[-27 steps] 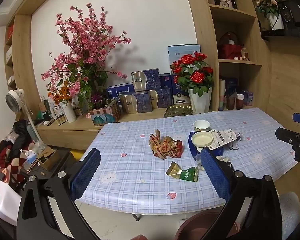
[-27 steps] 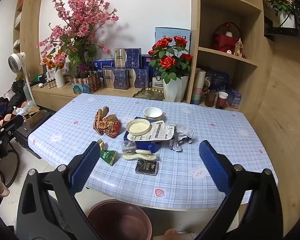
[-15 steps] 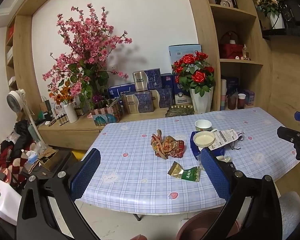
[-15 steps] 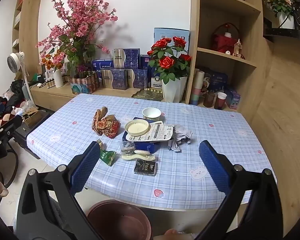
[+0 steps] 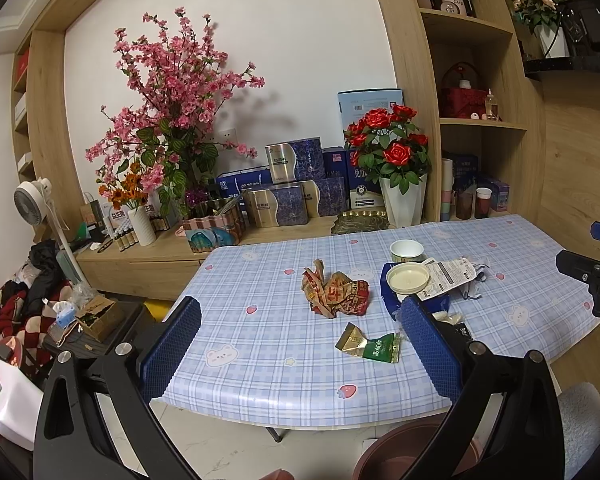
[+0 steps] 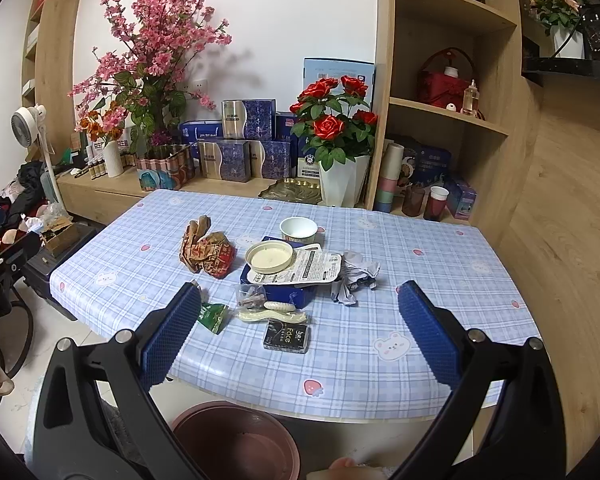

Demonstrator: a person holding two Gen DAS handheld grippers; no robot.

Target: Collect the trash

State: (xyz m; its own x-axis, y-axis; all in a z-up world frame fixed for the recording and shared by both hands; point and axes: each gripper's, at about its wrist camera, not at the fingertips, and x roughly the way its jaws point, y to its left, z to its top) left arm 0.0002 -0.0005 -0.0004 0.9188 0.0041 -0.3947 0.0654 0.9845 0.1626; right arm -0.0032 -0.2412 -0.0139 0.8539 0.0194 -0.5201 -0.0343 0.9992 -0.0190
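At mid-frame on the blue checked tablecloth lies the litter: a crumpled red-and-tan wrapper, a green foil sachet. Both grippers, left and right, hover spread and empty; next, probably, a descent onto one piece, then the maroon bin at bottom.
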